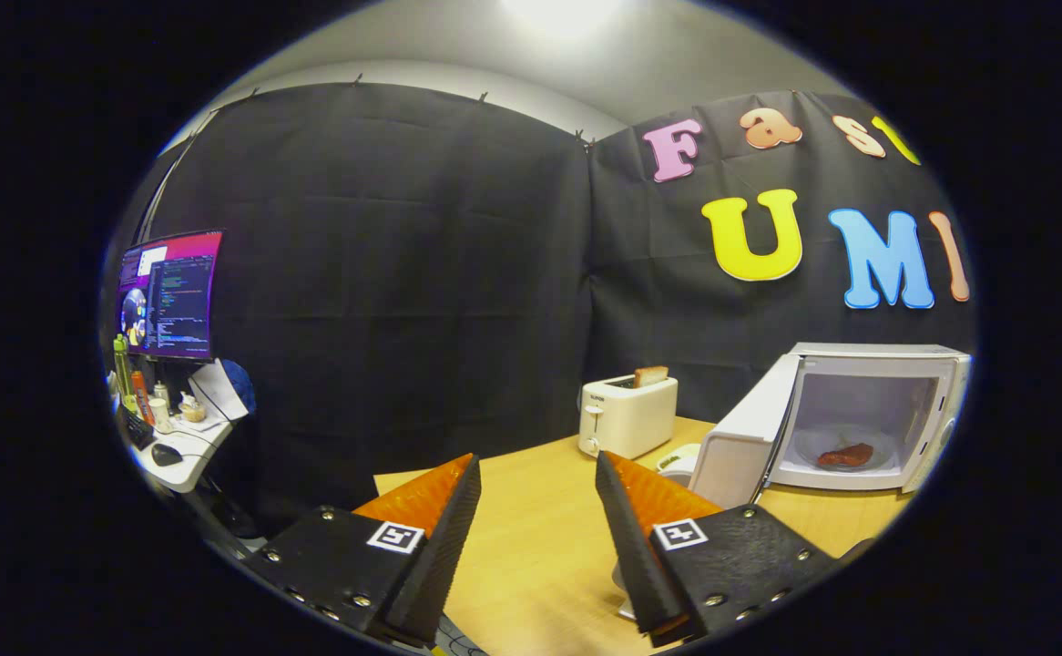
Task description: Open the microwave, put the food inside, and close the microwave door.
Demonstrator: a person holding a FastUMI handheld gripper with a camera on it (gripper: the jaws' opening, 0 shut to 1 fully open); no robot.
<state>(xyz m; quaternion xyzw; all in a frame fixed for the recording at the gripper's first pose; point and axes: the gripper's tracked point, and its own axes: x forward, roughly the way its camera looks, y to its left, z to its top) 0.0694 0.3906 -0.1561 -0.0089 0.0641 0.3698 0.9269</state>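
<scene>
I read the task as mostly done. The microwave (868,415) sits on the wooden table (531,519) at about two o'clock from my fingers, well beyond them, with its cavity facing roughly toward me. Its door (742,437) is swung wide open on the left-hand hinge, its outer face angled toward me and its long edge running upright. Opening is finished.

Inside the cavity, a pale plate (845,448) lies flat on the floor of the oven, and the food (846,455), a reddish-brown piece, rests on it. Its long axis runs about nine to three across the opening, tilted slightly up at the three o'clock end. So loading looks complete too; only shutting the door is left, by my judgement.

At twelve o'clock ahead of the fingers stands a white toaster (627,415) with a slice of bread (650,374) sticking up from its slot. A small pale dish (679,458) sits between the toaster and the door.

My gripper (538,483) hangs over the table with its fingers spread apart, nothing between them, well apart from the door.
</scene>
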